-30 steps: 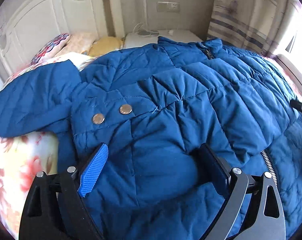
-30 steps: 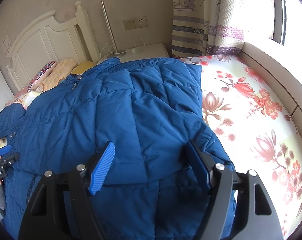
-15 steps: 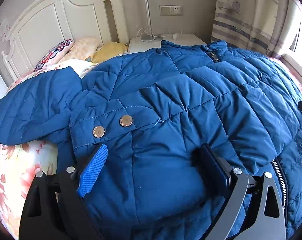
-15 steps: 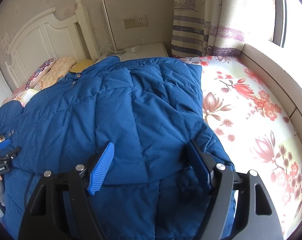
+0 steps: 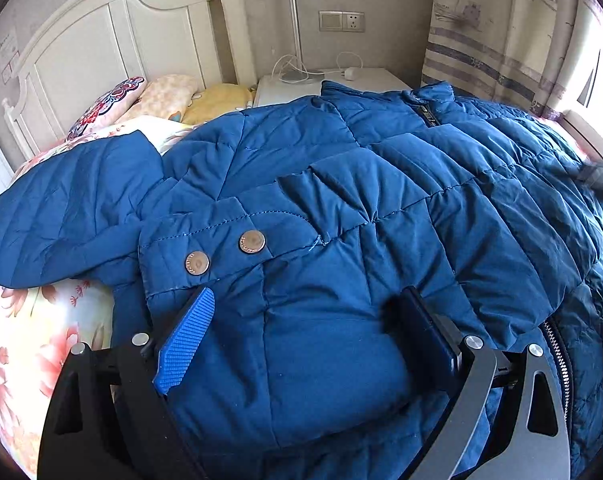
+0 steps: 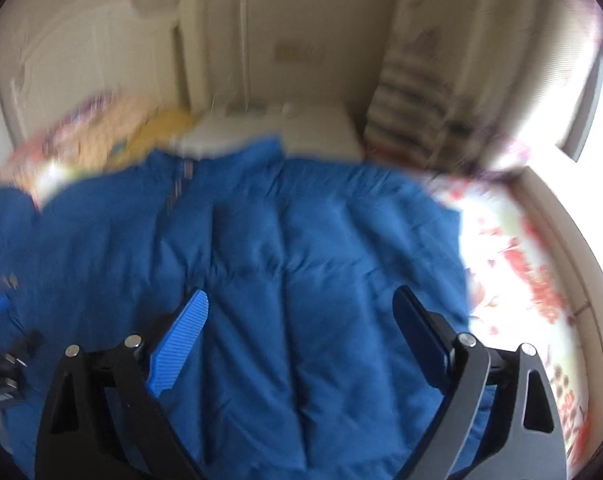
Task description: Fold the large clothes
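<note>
Jacket: blue quilted, spread over a bed with floral sheet; fills the centre and right of the left wrist view. Collar and zip top toward upper centre, near a white nightstand. One sleeve lies at left, over the sheet. Two copper snaps sit on a flap at centre left. Zip teeth show at lower right.

Left gripper: low in frame, jaws wide; a puffed fold of jacket bulges between the blue pad and the dark pad. Whether the pads press the fabric cannot be told.

Right gripper: view blurred. Jaws have just been opening and stand wide apart above the jacket; pads clear of the fabric, nothing gripped.

Surroundings: white headboard and pillows at upper left; lamp pole and wall socket at upper centre; striped curtain at upper right.
</note>
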`<action>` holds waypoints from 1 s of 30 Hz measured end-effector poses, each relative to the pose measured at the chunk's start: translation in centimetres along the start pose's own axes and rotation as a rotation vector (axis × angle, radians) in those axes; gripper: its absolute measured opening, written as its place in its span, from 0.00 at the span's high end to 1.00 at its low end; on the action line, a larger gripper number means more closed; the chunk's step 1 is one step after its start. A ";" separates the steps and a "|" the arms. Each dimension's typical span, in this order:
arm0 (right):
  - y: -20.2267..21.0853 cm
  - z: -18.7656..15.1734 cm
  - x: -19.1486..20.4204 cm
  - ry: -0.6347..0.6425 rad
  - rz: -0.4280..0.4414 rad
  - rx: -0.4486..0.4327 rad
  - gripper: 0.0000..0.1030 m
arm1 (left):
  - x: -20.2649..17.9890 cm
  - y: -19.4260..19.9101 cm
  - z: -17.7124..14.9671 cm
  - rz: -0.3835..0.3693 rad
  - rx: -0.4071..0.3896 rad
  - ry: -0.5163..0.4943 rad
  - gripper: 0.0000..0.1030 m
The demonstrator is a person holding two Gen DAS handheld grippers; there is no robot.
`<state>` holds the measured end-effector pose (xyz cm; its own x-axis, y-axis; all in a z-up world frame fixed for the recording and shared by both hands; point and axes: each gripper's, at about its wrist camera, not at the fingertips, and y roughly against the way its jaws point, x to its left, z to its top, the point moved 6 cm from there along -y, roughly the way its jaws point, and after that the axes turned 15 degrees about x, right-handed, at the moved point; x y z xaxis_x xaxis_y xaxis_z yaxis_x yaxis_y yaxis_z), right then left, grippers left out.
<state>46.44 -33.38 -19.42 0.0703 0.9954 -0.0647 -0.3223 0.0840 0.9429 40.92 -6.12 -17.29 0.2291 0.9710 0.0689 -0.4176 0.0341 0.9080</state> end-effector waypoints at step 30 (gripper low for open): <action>3.1 -6.5 1.2 0.016 0.039 -0.092 0.03 | 42.3 4.8 -6.4 -0.062 -0.157 1.135 0.08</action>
<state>39.41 -31.62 -18.72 0.0413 0.9985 -0.0349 -0.4099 0.0488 0.9108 43.02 36.65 -12.70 -0.6390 0.6174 -0.4588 -0.5565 0.0407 0.8298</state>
